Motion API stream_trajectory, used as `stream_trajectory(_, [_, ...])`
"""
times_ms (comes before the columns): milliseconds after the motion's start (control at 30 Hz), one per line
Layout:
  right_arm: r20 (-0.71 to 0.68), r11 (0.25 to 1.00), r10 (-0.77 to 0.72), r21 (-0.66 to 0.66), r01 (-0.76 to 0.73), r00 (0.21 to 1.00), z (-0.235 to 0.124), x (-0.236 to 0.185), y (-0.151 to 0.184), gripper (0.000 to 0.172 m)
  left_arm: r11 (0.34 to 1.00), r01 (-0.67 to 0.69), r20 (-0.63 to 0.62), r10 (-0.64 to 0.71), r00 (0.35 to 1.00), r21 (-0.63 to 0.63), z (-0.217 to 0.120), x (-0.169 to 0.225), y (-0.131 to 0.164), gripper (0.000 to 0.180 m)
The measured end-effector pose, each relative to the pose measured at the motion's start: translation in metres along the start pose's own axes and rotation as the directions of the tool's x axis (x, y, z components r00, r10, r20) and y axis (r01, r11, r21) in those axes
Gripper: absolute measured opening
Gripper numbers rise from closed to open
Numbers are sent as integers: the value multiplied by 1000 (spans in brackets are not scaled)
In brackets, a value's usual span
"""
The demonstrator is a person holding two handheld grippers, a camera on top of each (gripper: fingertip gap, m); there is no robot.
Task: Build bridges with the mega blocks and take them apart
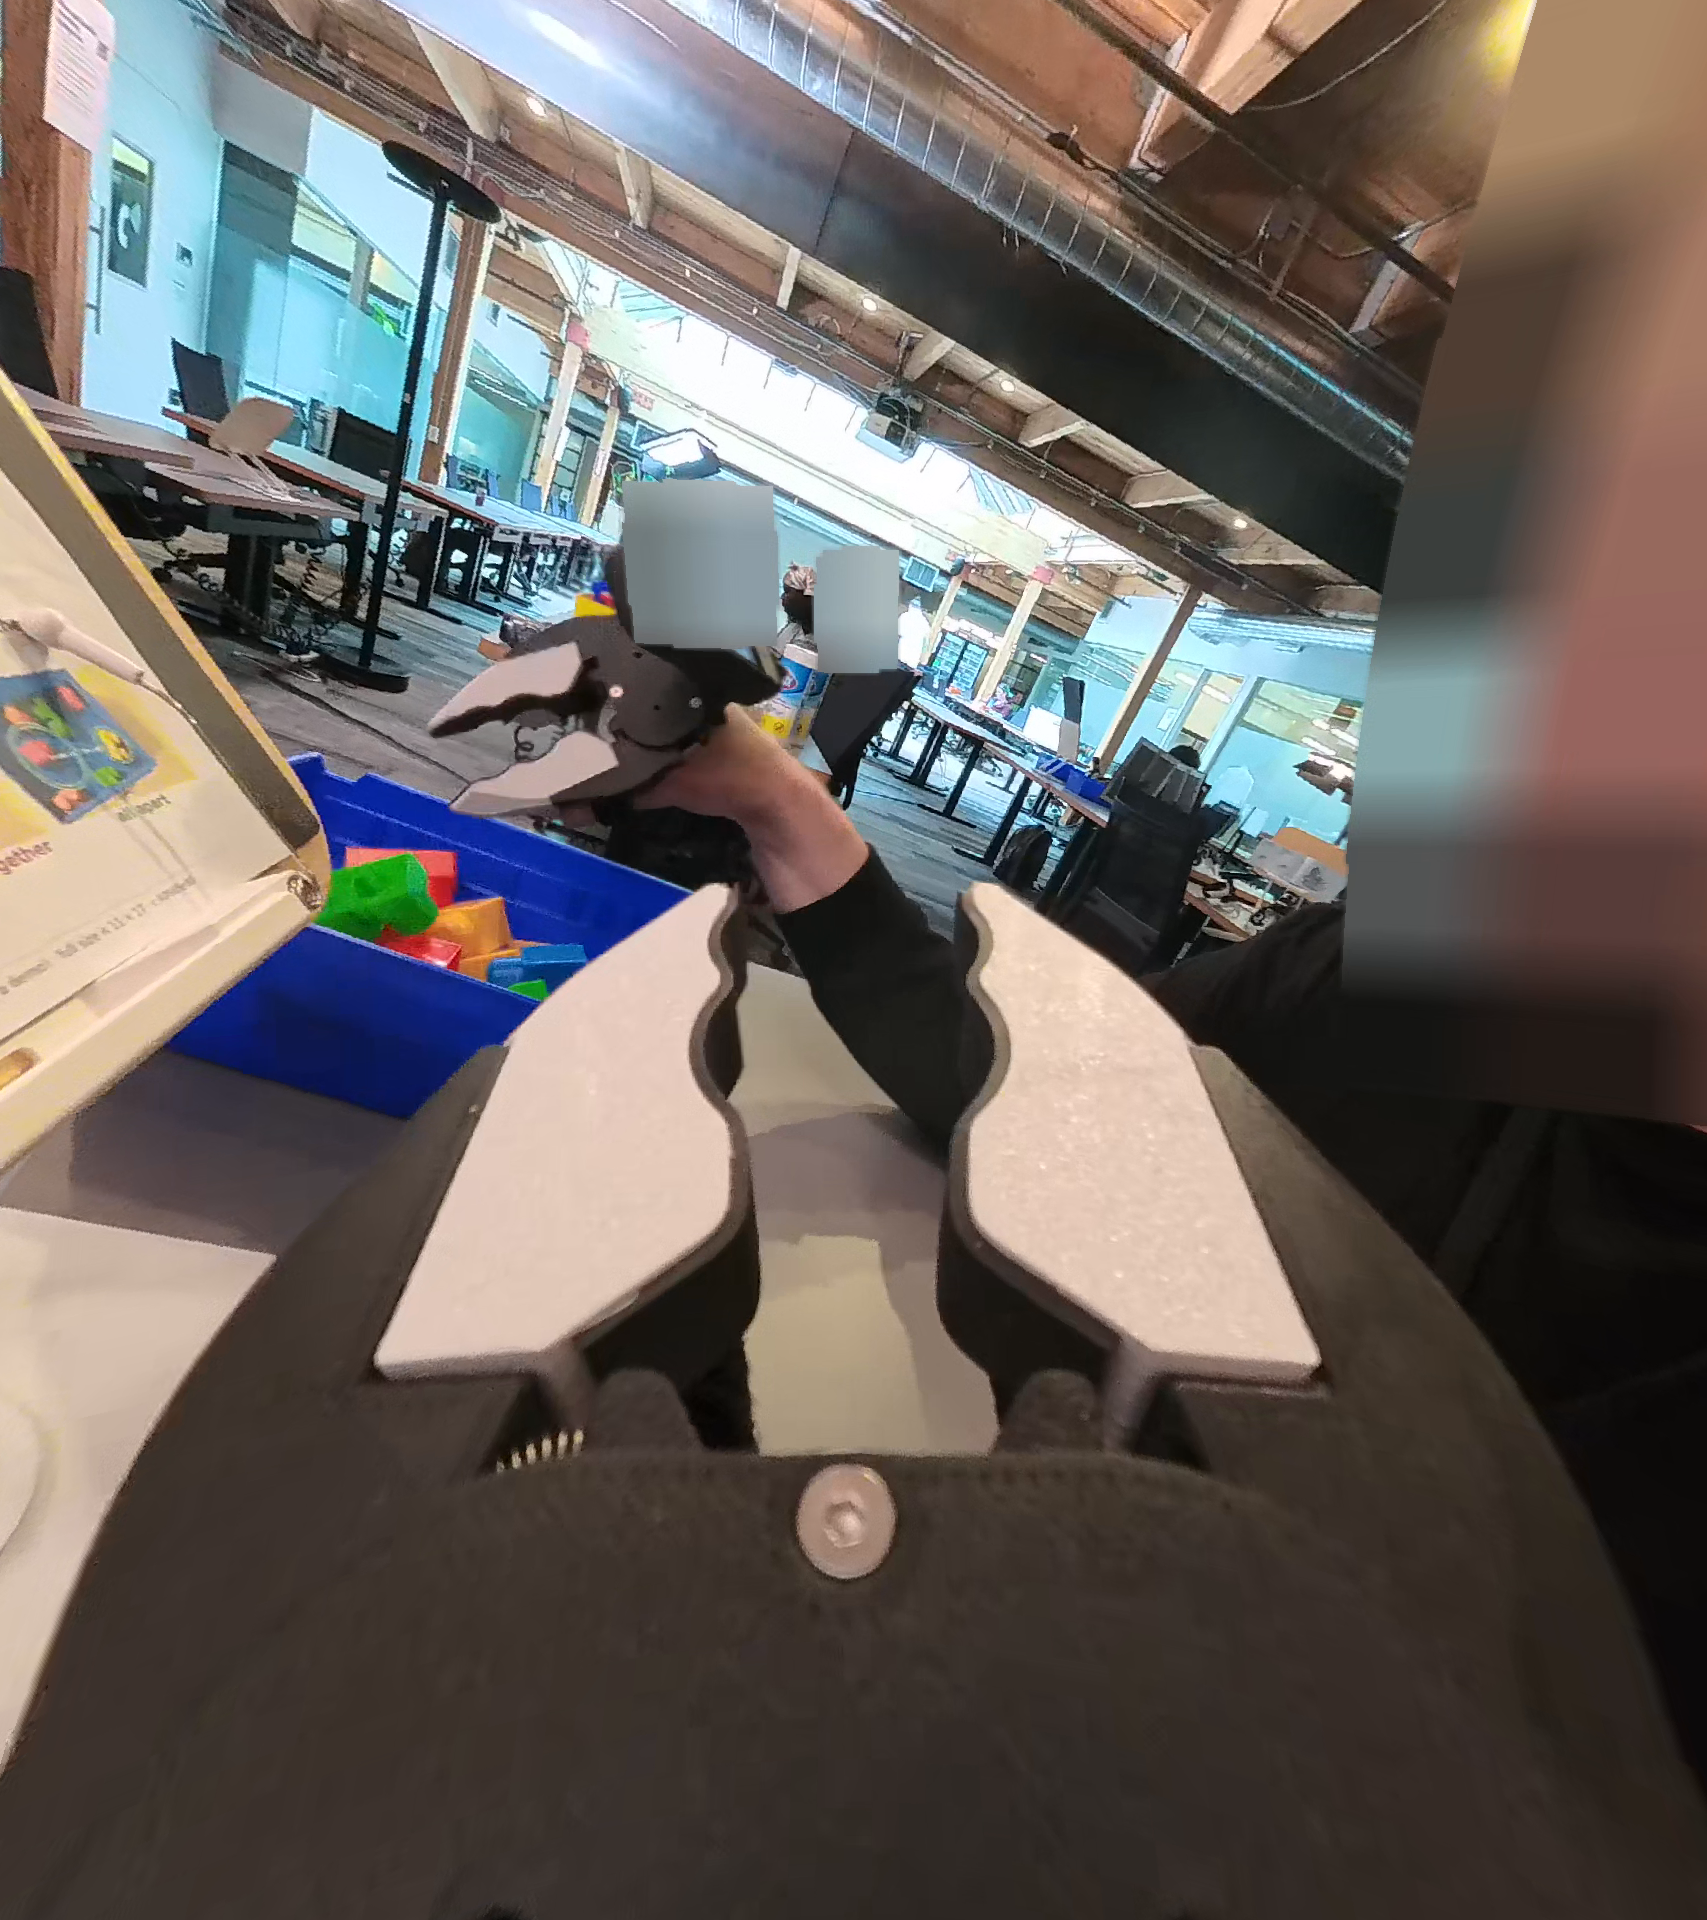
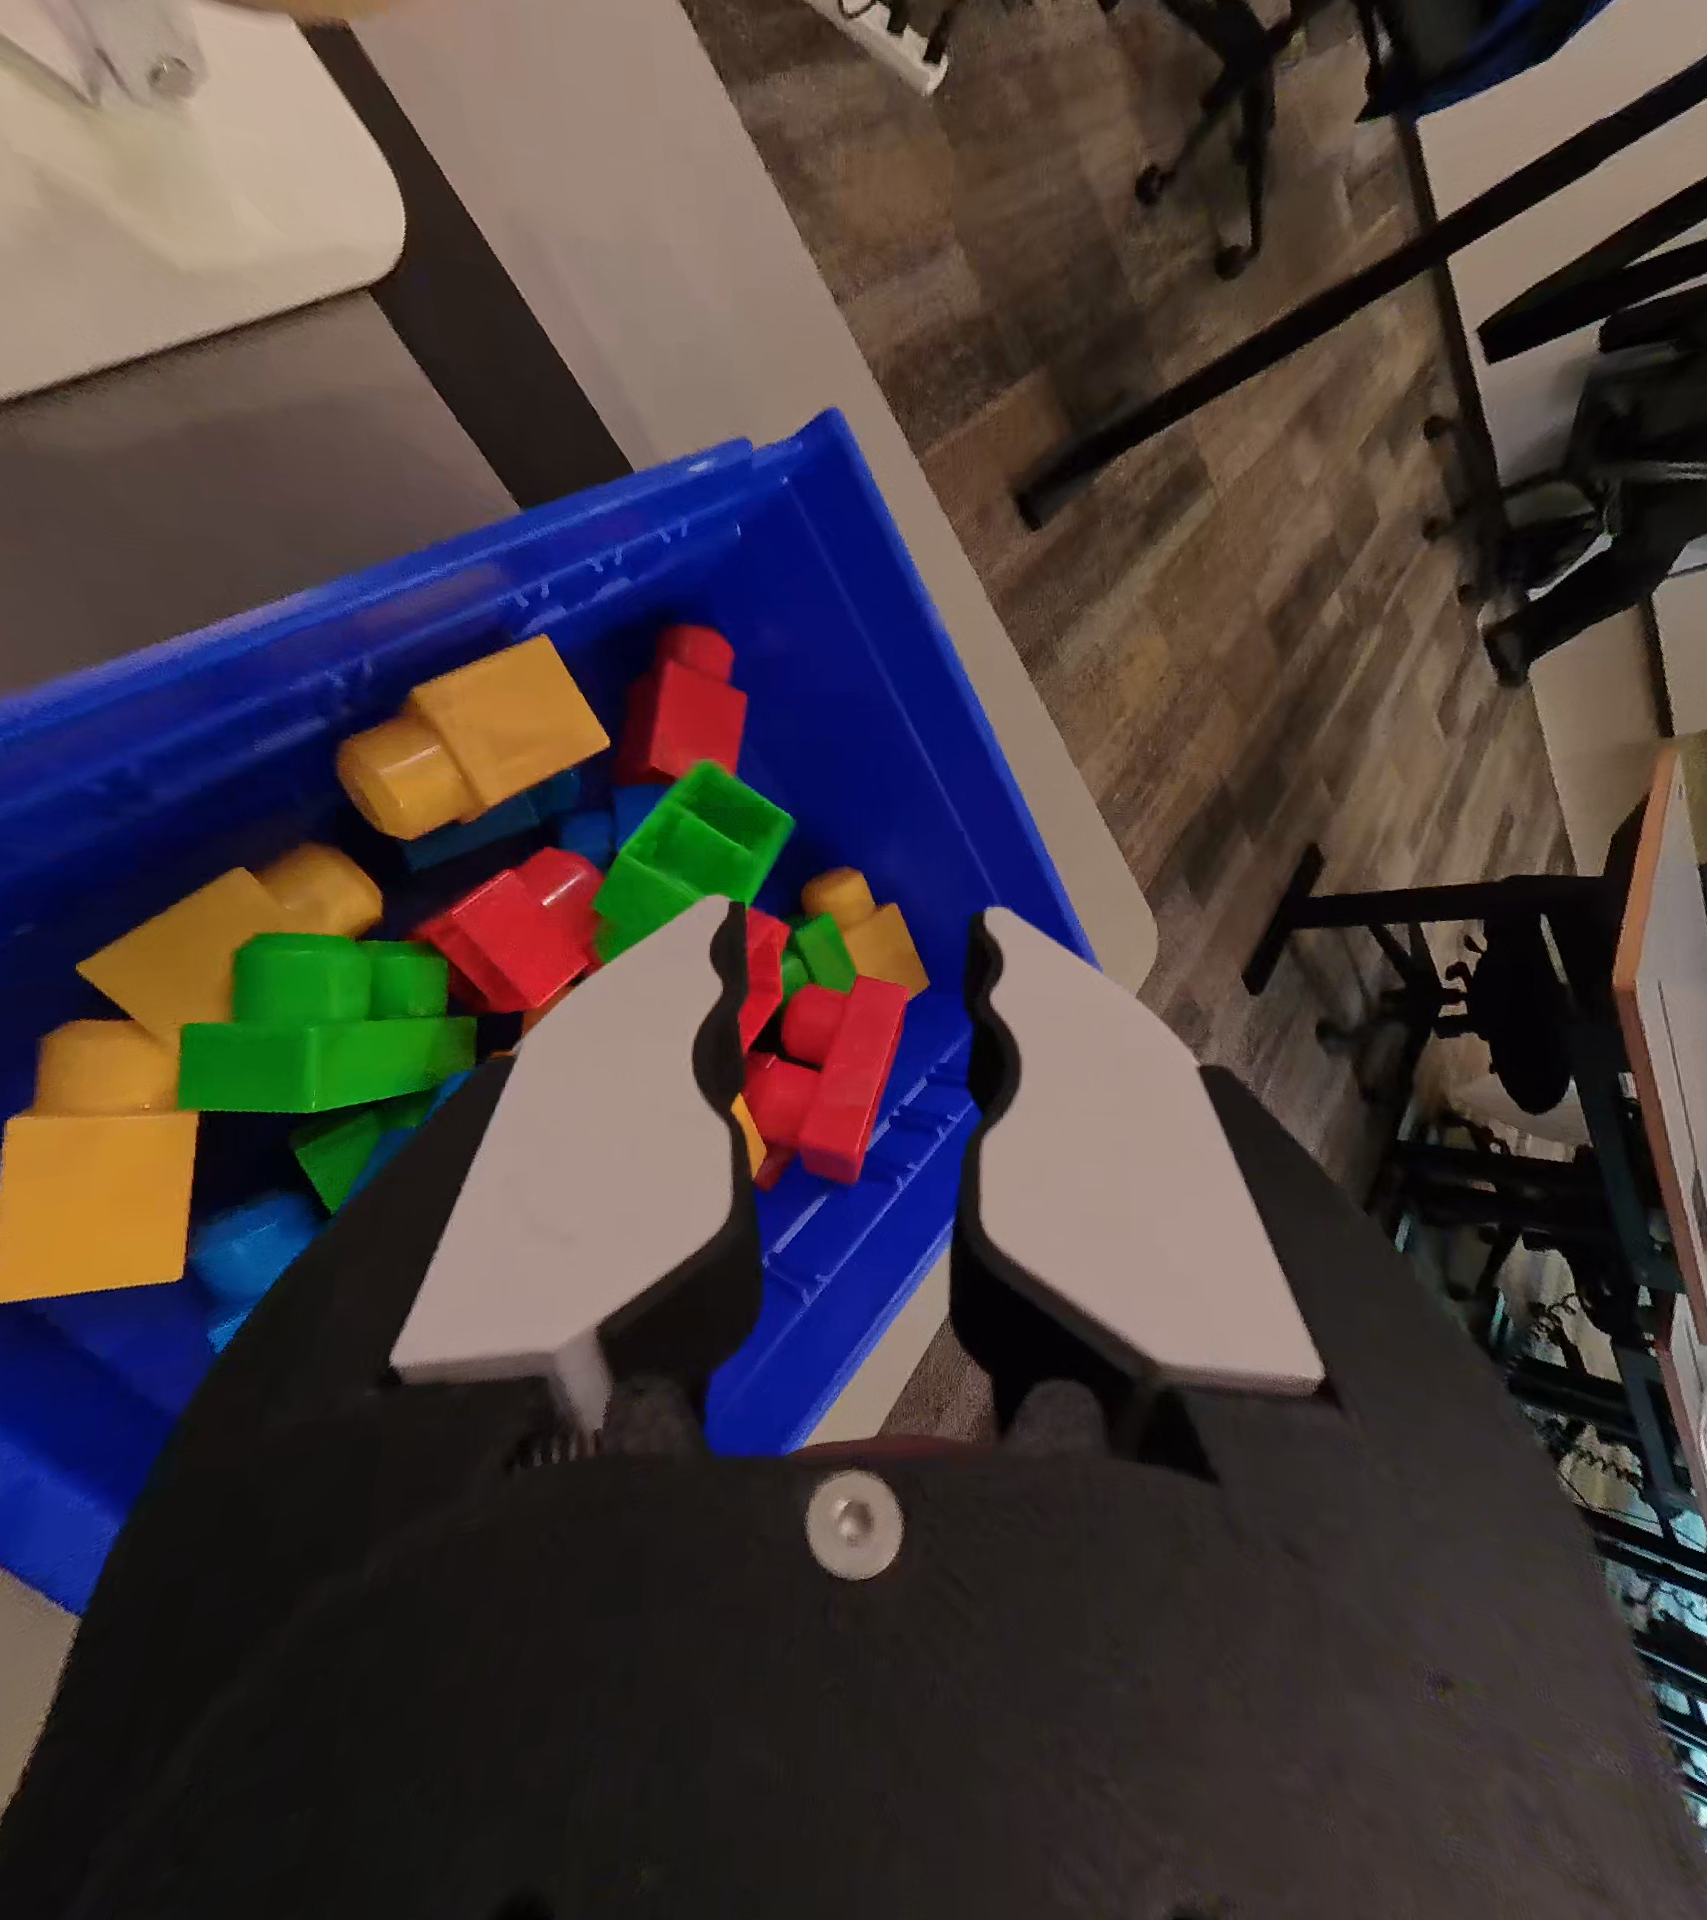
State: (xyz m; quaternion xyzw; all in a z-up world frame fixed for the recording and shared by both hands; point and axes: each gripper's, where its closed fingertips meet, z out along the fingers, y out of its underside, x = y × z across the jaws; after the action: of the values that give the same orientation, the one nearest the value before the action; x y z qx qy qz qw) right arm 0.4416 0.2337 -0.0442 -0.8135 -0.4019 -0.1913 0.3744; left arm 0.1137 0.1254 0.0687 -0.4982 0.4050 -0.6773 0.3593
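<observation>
Room: large open office with wooden ceiling beams and rows of desks, seen in the upper part of the left wrist view; grey table [image 1: 205,1132] below, wood-pattern floor [image 2: 1192,644] at right of the right wrist view.
Blocks: mega blocks [image 2: 516,935] all loose in a heap inside the blue bin [image 2: 828,582], centre left of the right wrist view; yellow, red, green and blue ones mixed, some on their side or upside down. No bridge visible anywhere.
Right gripper [image 2: 854,935]: tilted down over the right end of the bin, fingers parted with a clear gap, nothing held. Red block [image 2: 849,1081] visible through the gap but lower, not touched by the pads.
Left gripper [image 1: 849,914]: raised, pointing toward the room, fingers apart, only a dark sleeve [image 1: 880,966] behind the gap. Nothing held.
Stage, as judged: very beginning, first pick not yet made.
Risk 1: right finger [image 2: 1067,1039] very near the bin wall; on going down, possible strike on the rim, or pinching of the wall together with a block.
Risk 2: blocks tangled and tilted; closing on a sloped face or a round stud probably gives a slipping or twisted hold.
Risk 3: bin close to the table edge [image 2: 1036,790] at right; a hard push possibly shifts it toward the floor.
Risk 4: white stand with printed sheet [image 1: 28,831] at left of the left wrist view, close to the bin; possible bump by a careless swing.
</observation>
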Motion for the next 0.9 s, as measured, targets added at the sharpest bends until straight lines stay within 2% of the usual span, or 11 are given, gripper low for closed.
stream_trajectory(267, [-40,994,11,113,-7,999,-33,7,-23,29,997,-72,77,71,995,17,-22,2,-21,38])
stream_trajectory(500, [-37,988,-24,153,30,999,-46,-2,-40,26,973,-225,266,205,942,47,-77,7,-62,36])
stream_trajectory(600, [-29,985,-39,169,43,999,-49,-7,-46,26,953,-301,451,287,845,-41,-111,-5,-70,36])
stream_trajectory(700, [-45,982,-36,186,44,998,-52,-7,-52,28,933,-312,632,354,690,-182,-153,-26,-71,37])
stream_trajectory(767, [-41,979,-36,201,44,999,-55,-8,-55,28,916,-259,729,402,554,-308,-187,-47,-65,38])
stream_trajectory(833, [-45,977,-35,209,43,998,-57,-8,-57,29,892,-181,771,450,450,-414,-218,-66,-53,40])
stream_trajectory(900, [-38,976,-38,213,45,999,-57,-10,-58,29,849,-73,745,498,443,-524,-242,-84,-32,43])
